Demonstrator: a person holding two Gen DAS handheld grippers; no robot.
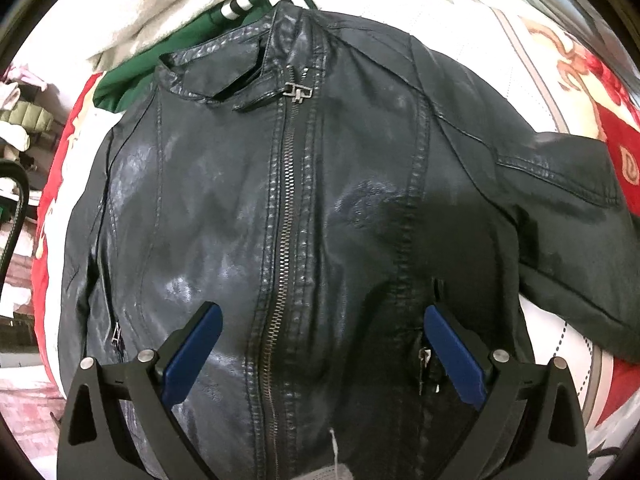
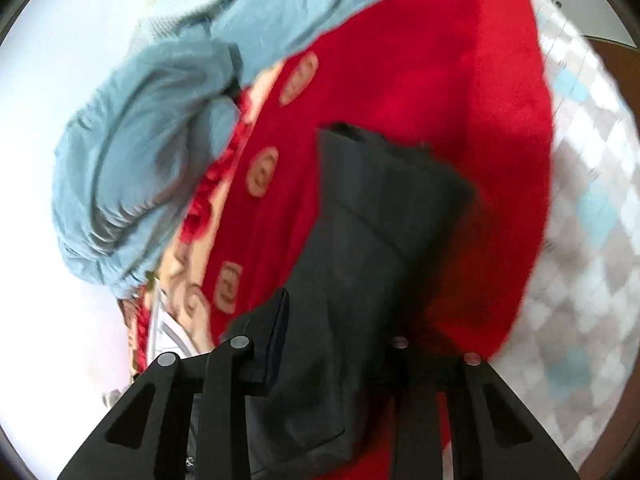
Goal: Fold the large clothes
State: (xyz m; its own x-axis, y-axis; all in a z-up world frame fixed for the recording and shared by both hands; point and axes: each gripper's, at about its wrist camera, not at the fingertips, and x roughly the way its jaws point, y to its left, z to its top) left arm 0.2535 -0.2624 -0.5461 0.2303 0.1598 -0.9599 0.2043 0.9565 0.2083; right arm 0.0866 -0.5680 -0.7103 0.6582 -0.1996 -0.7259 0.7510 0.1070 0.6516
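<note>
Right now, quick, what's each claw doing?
Left claw: open, above the black jacket, holding nothing.
Right claw: closing around the jacket's sleeve; grip cannot be told.

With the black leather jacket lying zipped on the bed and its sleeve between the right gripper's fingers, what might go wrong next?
1. The dark sleeve of the black leather jacket looks smooth; it may slip from the right gripper.
2. The open left gripper hovers over the metal zipper; a finger could catch it.
3. The light blue garment lies close and could get dragged in.
</note>
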